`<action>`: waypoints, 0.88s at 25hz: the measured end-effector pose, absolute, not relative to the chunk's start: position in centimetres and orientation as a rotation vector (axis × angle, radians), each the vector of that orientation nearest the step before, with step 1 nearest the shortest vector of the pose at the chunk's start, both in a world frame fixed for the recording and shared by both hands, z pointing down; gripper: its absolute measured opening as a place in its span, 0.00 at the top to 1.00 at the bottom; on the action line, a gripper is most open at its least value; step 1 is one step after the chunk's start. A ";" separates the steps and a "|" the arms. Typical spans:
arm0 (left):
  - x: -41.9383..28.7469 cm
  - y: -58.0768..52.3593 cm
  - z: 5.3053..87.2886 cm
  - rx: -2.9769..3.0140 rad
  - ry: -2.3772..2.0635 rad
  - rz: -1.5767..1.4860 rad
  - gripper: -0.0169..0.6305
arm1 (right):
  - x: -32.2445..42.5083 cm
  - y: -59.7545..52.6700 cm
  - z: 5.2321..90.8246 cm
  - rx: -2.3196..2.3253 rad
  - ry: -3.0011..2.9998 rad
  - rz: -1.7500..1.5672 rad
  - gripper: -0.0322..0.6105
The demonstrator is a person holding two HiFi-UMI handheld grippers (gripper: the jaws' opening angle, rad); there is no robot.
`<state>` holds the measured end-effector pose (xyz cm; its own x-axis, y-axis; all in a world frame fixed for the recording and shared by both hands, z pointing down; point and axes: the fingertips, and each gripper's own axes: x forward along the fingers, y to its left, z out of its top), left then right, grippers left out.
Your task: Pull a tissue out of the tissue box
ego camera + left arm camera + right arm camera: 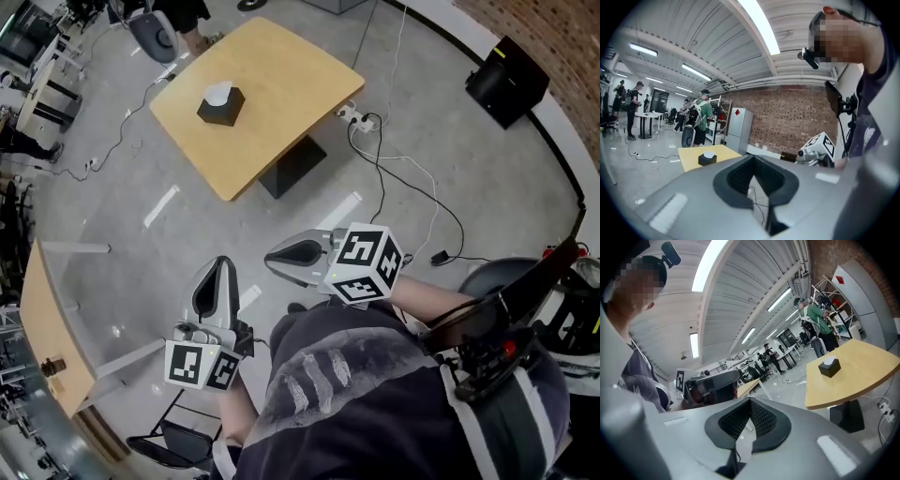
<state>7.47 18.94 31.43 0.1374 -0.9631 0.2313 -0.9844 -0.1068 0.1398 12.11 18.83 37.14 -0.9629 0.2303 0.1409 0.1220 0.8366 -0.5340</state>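
Grey floor fills most of the room, with a brick wall at the far side and long lights on the ceiling. On this floor stands a yellow wooden table on one black foot. By the table's right corner lies a white power strip, and thin black cables run from it over the floor. A black box sits near the curved wall past them. White tape marks are stuck to the floor near the table's front corner. A second wooden table shows at the left – only one end of it. Far back, people stand among desks, and a person in a green top stands behind the yellow table, near a tall white cabinet.

The person with the camera holds both grippers low in front of the body, well apart from the table, with only bare floor between. The left gripper points toward the table. The right gripper is just beside it, its tip turned to the left in the head view. Both pairs of jaws are pressed together with nothing between them.

The black tissue box stands on the table, nearer the left corner than the right one – a white tissue pokes up out of its top.
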 end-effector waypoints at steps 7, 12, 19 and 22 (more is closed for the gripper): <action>7.6 18.3 32.4 2.173 -1.839 0.131 0.97 | 12.1 18.9 36.8 -0.300 -2.836 0.807 0.95; 5.7 17.7 33.4 2.213 -1.782 0.115 0.97 | 11.1 19.1 37.3 -0.222 -2.855 0.789 0.95; 0.3 18.4 32.6 2.267 -1.785 0.037 0.97 | 5.8 19.5 37.8 -0.156 -2.828 0.791 0.95; -2.7 18.9 32.7 2.254 -1.788 0.003 0.97 | 3.0 19.8 37.1 -0.125 -2.837 0.730 0.95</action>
<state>-2.68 18.94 32.70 0.2410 -0.9565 0.1643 -0.9571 -0.2061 0.2036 2.97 19.77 37.12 -0.9746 0.1334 0.1801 0.0299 0.8737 -0.4856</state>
